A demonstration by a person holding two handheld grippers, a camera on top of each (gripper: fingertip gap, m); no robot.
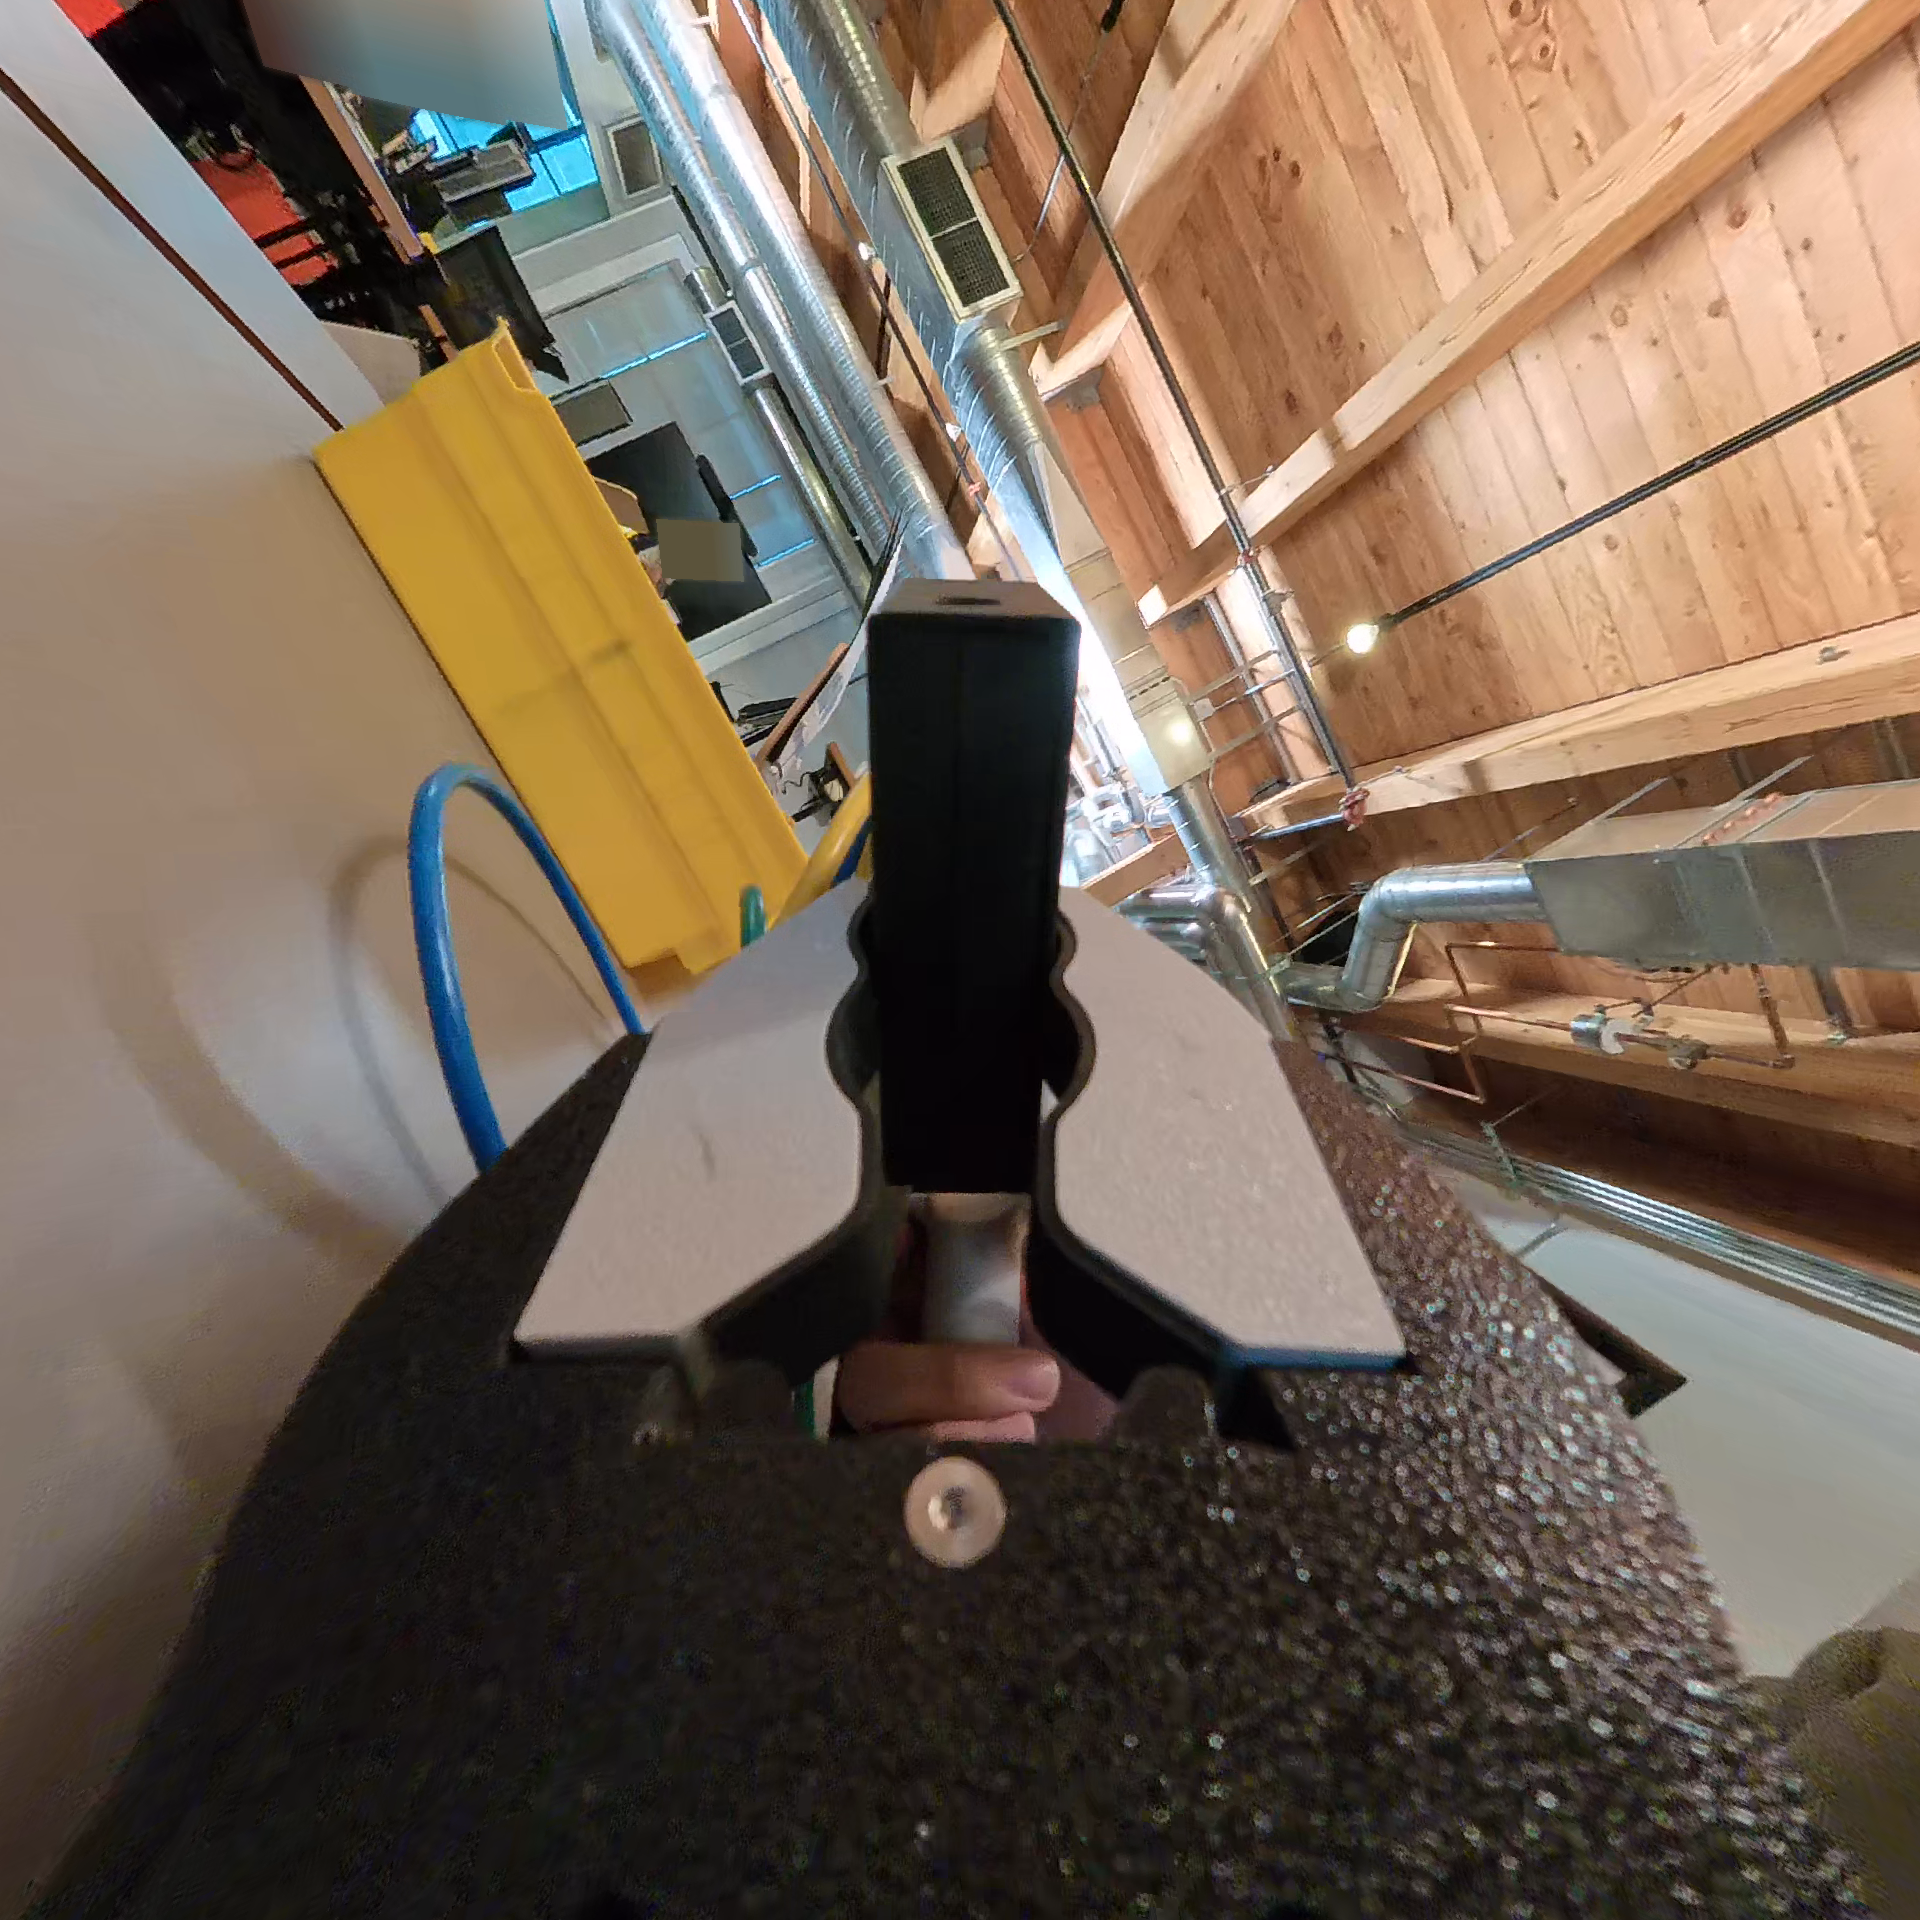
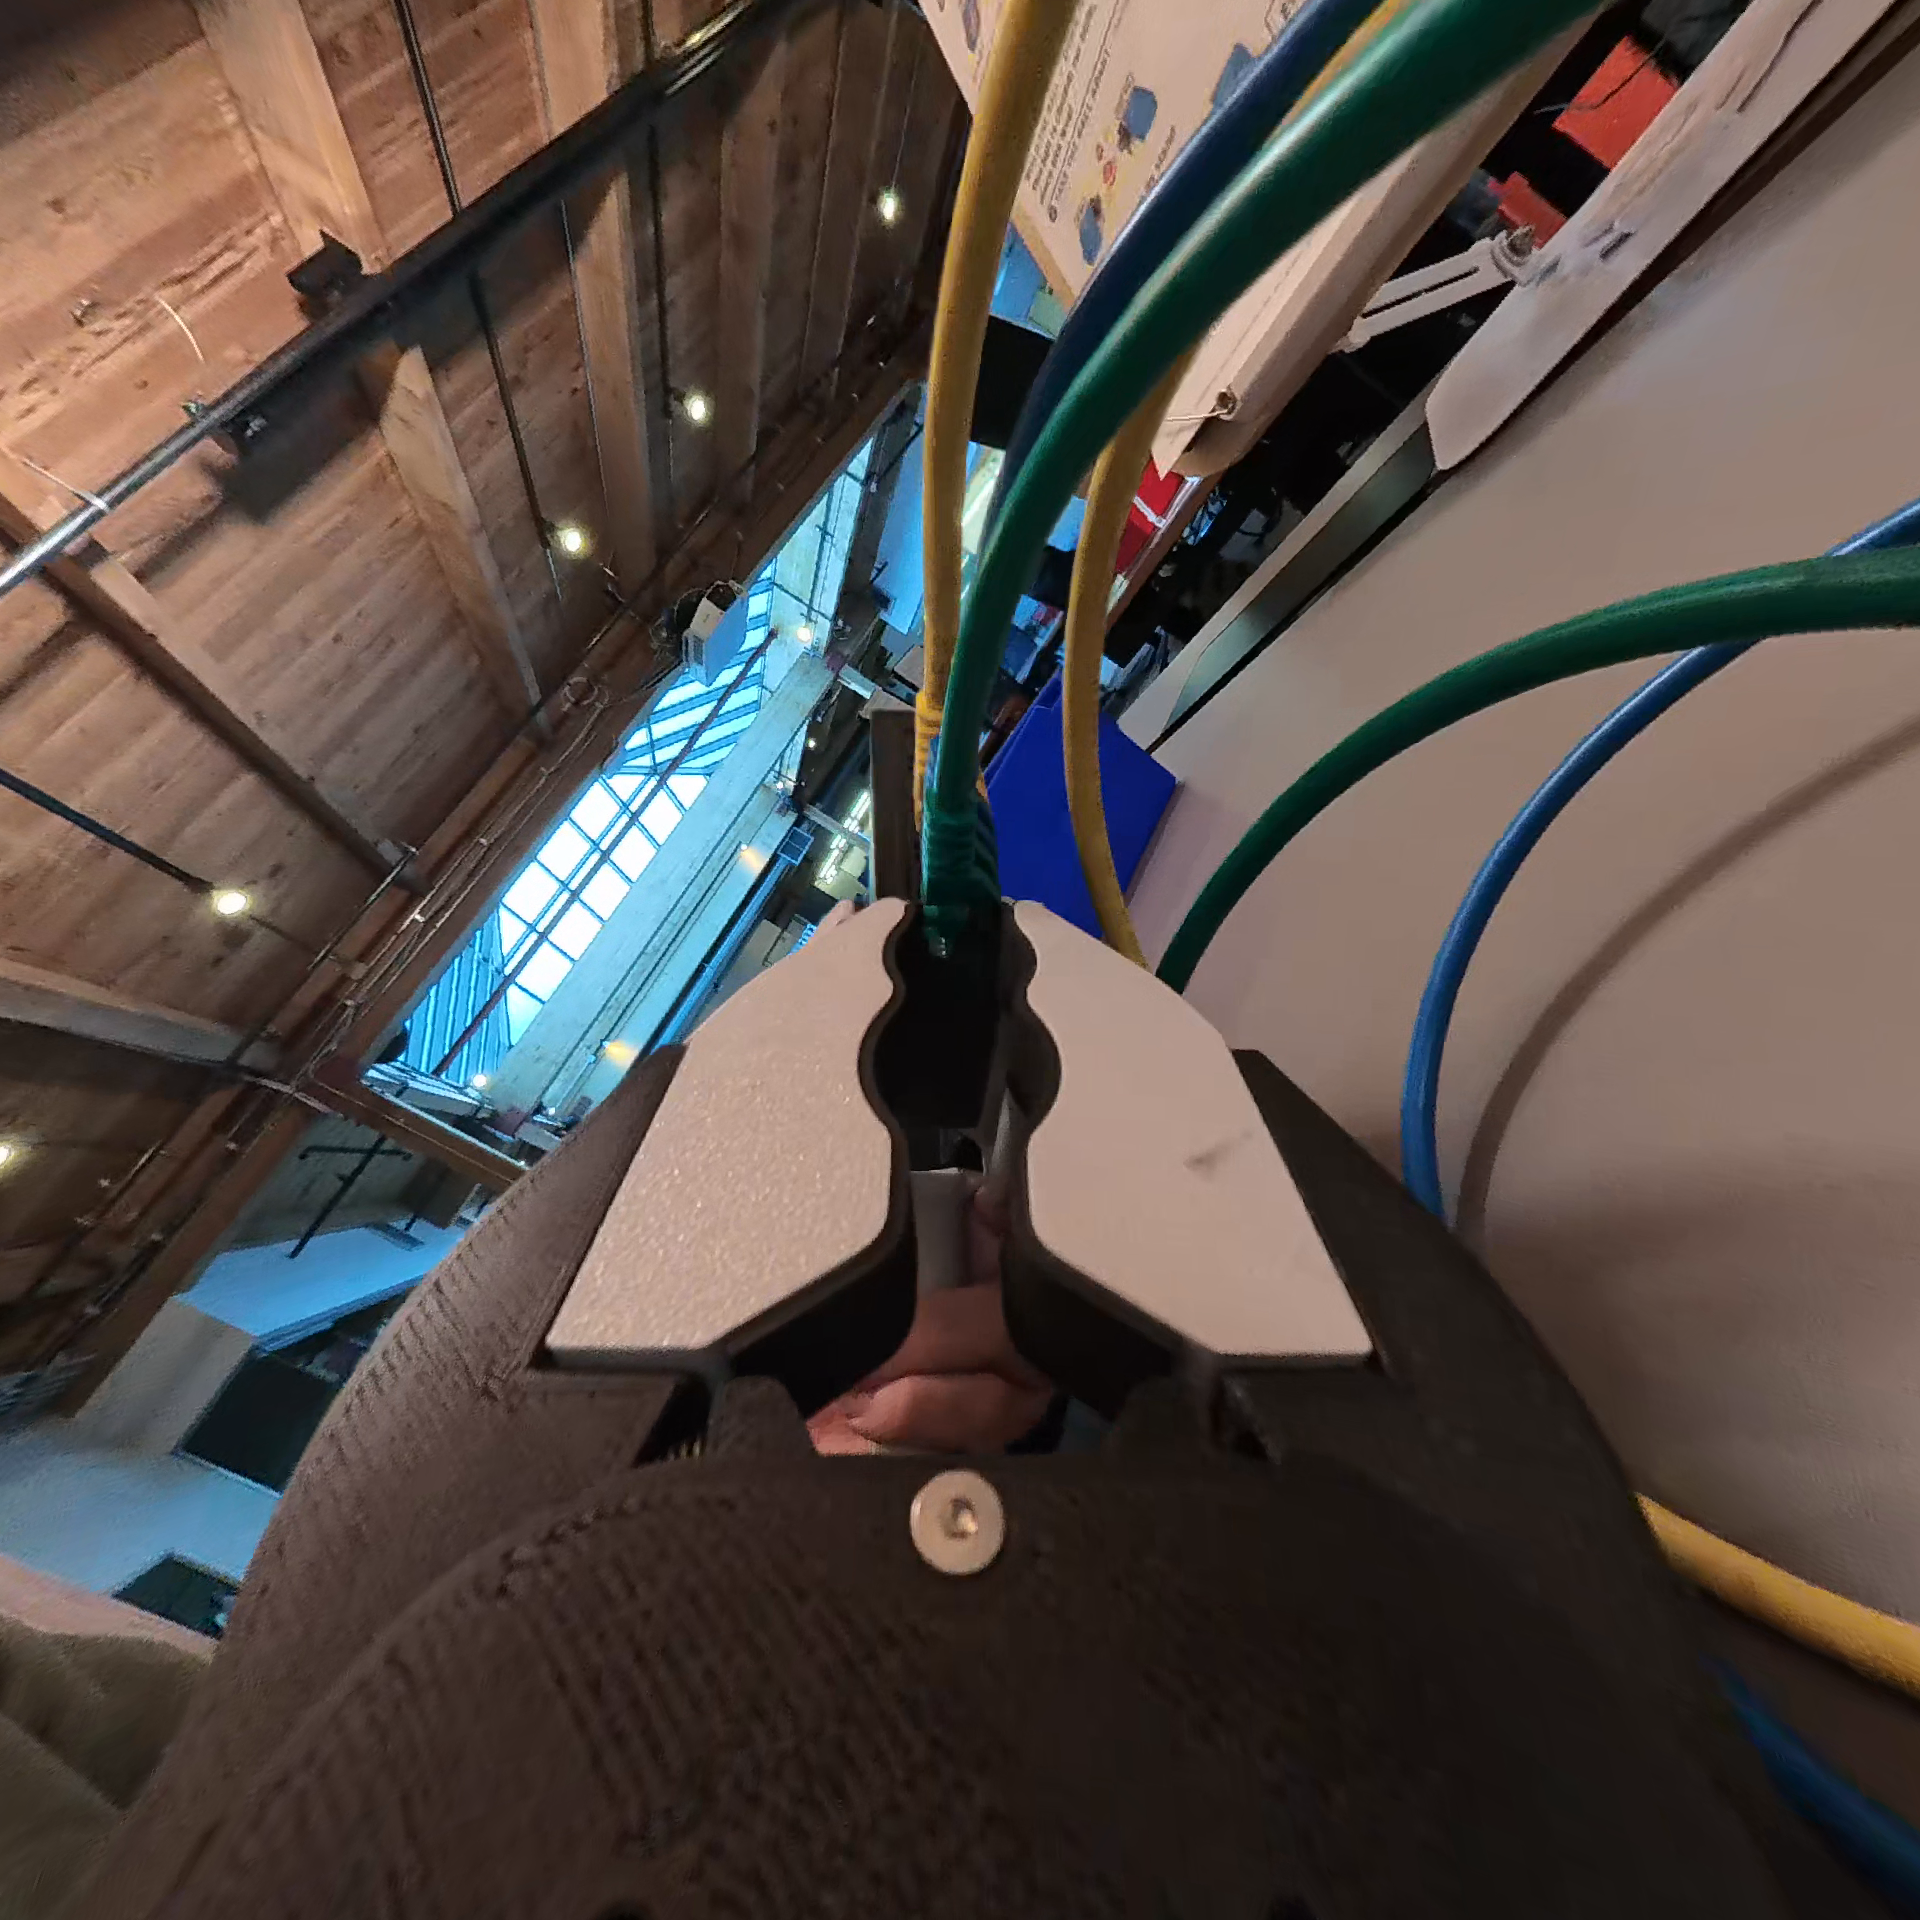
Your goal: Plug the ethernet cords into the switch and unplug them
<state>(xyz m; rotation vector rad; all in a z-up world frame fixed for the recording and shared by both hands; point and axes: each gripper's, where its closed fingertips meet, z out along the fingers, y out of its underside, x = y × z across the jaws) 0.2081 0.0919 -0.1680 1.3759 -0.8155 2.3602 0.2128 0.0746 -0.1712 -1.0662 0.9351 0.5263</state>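
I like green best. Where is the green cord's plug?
In the right wrist view, the green cord's plug sits at centre, pinched at the right hand-held gripper tips, beside the yellow cord.

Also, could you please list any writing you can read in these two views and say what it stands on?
White sheet with blue pictograms, behind the cords: printed lines, too small and tilted to read.
White paper at the table's far edge: faint print, too blurred to read.
Black rectangular box in the left claw, green ethernet cord in the right claw, yellow plastic bin: no writing visible.
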